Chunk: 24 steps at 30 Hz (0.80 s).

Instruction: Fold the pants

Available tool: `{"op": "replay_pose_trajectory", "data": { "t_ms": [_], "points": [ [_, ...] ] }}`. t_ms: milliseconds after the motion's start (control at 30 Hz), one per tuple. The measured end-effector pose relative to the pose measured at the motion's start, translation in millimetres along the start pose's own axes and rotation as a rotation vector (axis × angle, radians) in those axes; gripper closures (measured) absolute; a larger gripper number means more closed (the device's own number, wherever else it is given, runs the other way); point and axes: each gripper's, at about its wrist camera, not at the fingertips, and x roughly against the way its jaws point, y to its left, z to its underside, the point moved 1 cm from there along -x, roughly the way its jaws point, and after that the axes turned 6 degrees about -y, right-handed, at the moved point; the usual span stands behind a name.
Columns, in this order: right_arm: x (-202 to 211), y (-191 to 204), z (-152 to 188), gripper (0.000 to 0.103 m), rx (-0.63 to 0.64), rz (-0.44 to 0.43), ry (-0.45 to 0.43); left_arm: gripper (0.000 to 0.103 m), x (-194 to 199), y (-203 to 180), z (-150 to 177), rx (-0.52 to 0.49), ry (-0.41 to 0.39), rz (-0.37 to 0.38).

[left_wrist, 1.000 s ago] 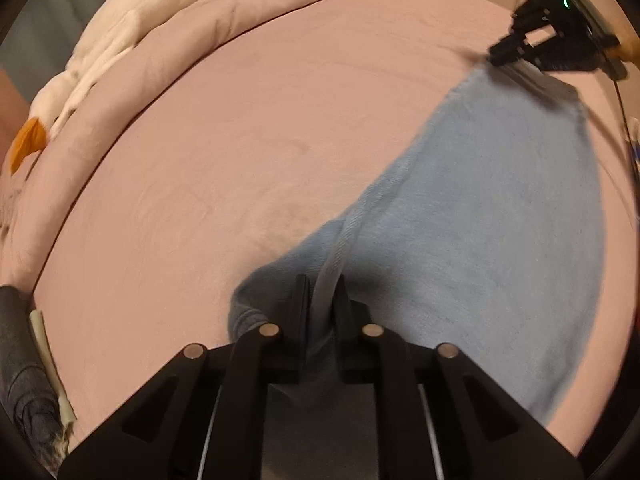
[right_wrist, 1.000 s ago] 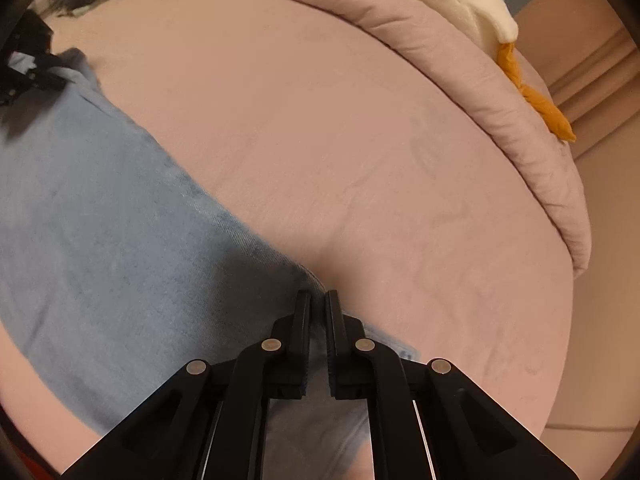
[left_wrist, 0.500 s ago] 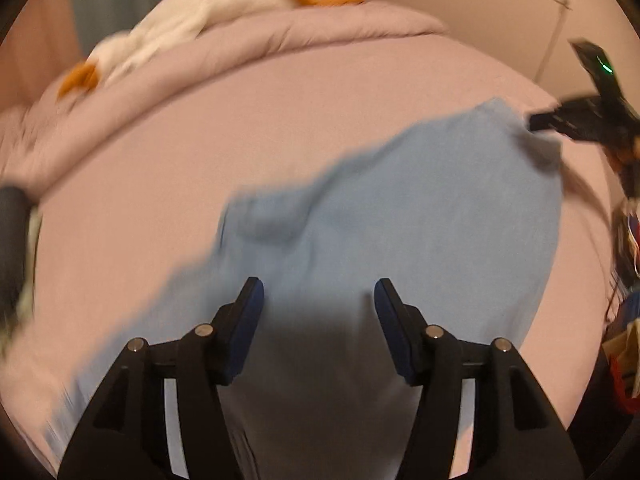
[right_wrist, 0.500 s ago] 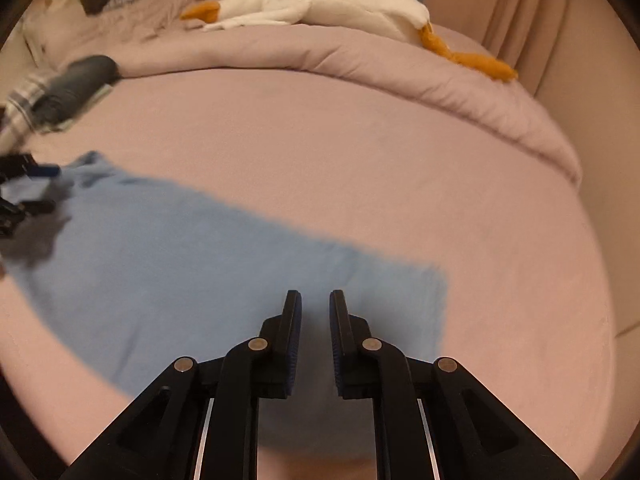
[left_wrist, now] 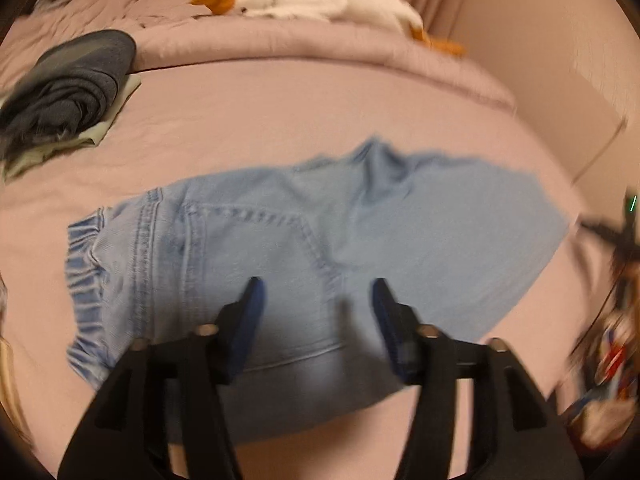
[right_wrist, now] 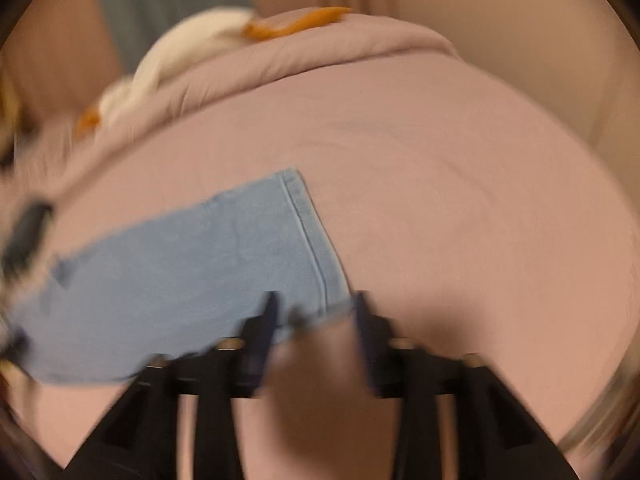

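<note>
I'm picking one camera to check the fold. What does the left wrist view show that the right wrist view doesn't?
Only the left wrist view shows the waistband, the back pocket, and a dark pile of clothes.

Only the right wrist view shows the stitched leg hem near the open right claw.

Both show the jeans flat on the pink bed, the goose toy, and an open claw; the left claw hangs over the seat.

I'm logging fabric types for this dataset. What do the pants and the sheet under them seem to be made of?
Pants: likely light-washed denim, matte, going by the doubled seam stitching, pocket outline and gathered elastic waistband. Sheet: a soft, matte pink fabric with faint creases; exact fibre can't be told.
</note>
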Motion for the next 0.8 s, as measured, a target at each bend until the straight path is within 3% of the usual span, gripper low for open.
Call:
{"op": "replay_pose_trajectory", "data": {
  "t_ms": [33,200,300,367,433,467,600,700,800],
  "points": [
    [2,-5,8,0.051,-0.071,-0.033,0.003,0.03,0,-6,-3,0.029,-0.017,0.028],
    [-16,-18,41,0.05,-0.375,-0.159,0.049,0.028,-25,-57,-14,0.097,-0.011,0.183],
    [-26,-12,37,0.048,-0.452,-0.204,-0.015,0.028,-54,-89,-9,0.145,0.043,0.281],
    [-37,-3,31,0.05,-0.454,-0.161,-0.032,0.029,-78,-100,-8,0.173,0.086,0.302],
    [-40,5,24,0.081,-0.444,-0.057,-0.038,0.03,-93,-106,-3,0.204,0.128,0.316],
    [-40,14,19,0.091,-0.43,-0.048,-0.046,0.03,-100,-109,-3,0.221,0.138,0.316],
    [-4,82,3,0.091,-0.194,-0.112,-0.186,0.03,-100,-114,-18,0.275,0.128,0.385],
    [10,147,4,0.091,-0.021,-0.216,-0.212,0.03,-97,-121,-35,0.325,0.093,0.466],
    [11,204,17,0.091,0.137,-0.26,-0.206,0.028,-101,-131,-45,0.368,0.081,0.567]
  ]
}}
